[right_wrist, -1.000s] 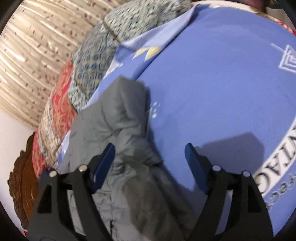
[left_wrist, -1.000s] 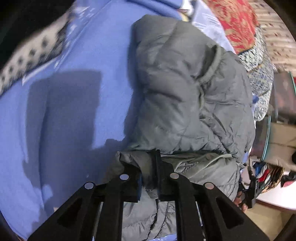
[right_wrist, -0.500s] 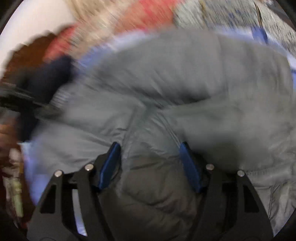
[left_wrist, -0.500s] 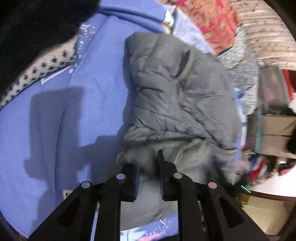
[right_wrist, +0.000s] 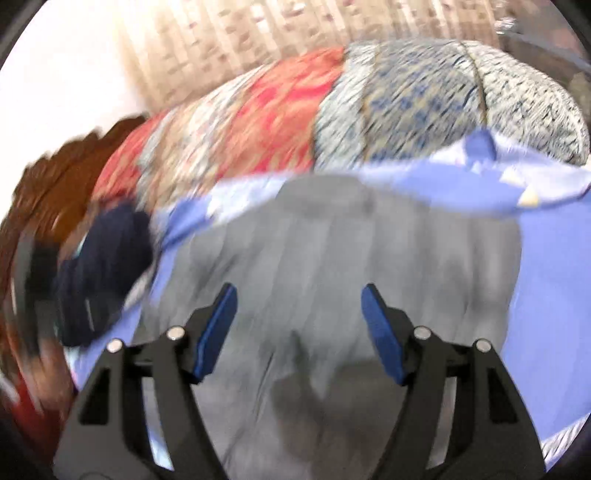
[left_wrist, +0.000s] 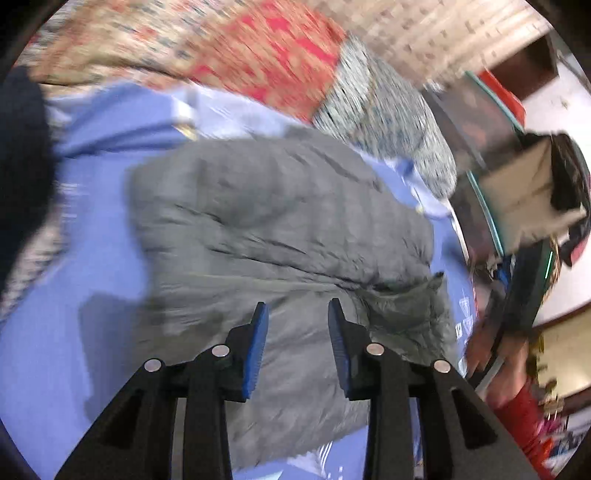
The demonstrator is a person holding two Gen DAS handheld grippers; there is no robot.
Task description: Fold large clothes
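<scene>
Under both my tools spreads a blue sheet (left_wrist: 110, 229), printed with pale marks and covering the bed. Along its far edge lie patterned covers, a red floral one (right_wrist: 273, 110) beside a blue-and-white one (right_wrist: 417, 99), with a beige curtain (right_wrist: 258, 26) behind them and dark carved wood (right_wrist: 51, 184) at one end. Off the other side, the left view shows boxes and clutter, too blurred for me to name. On the middle of the sheet lies the grey puffer jacket (left_wrist: 280, 229), bundled into a thick, quilted, creased heap. My left gripper (left_wrist: 297, 325) hangs over its near edge with its jaws opening, nothing pinched between the blue pads (left_wrist: 256, 350). My right gripper (right_wrist: 299, 325) hovers above the jacket too, jaws wide and opening, the fabric below them and not gripped.
</scene>
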